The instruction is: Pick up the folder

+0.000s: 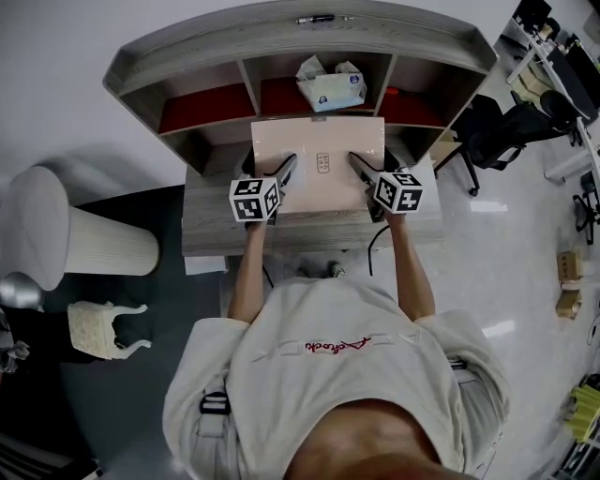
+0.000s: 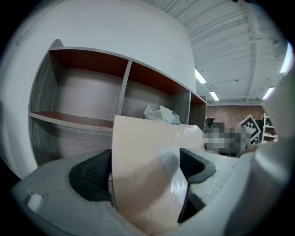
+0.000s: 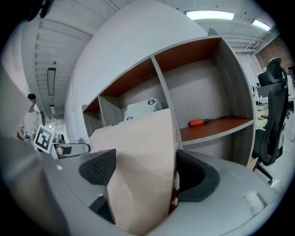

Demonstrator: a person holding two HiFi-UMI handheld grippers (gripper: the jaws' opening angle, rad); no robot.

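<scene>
A pale pink folder [image 1: 319,150] is held up flat between both grippers, in front of the grey shelf unit [image 1: 131,70] and above the desk [image 1: 216,230]. My left gripper [image 1: 286,171] grips its near left edge and my right gripper [image 1: 360,167] its near right edge. In the left gripper view the folder [image 2: 138,156] fills the gap between the dark pads [image 2: 90,175], and the left gripper [image 2: 145,168] is shut on it. The right gripper view shows the folder [image 3: 143,156] wedged between the pads [image 3: 193,175], with the right gripper [image 3: 144,173] closed on it.
The shelf has red-floored compartments; a tissue pack [image 1: 330,86] sits in the middle one and an orange screwdriver [image 3: 206,122] lies in the right one. A pen [image 1: 316,19] lies on top. A black office chair [image 1: 506,131] stands to the right, a white bin [image 1: 84,234] to the left.
</scene>
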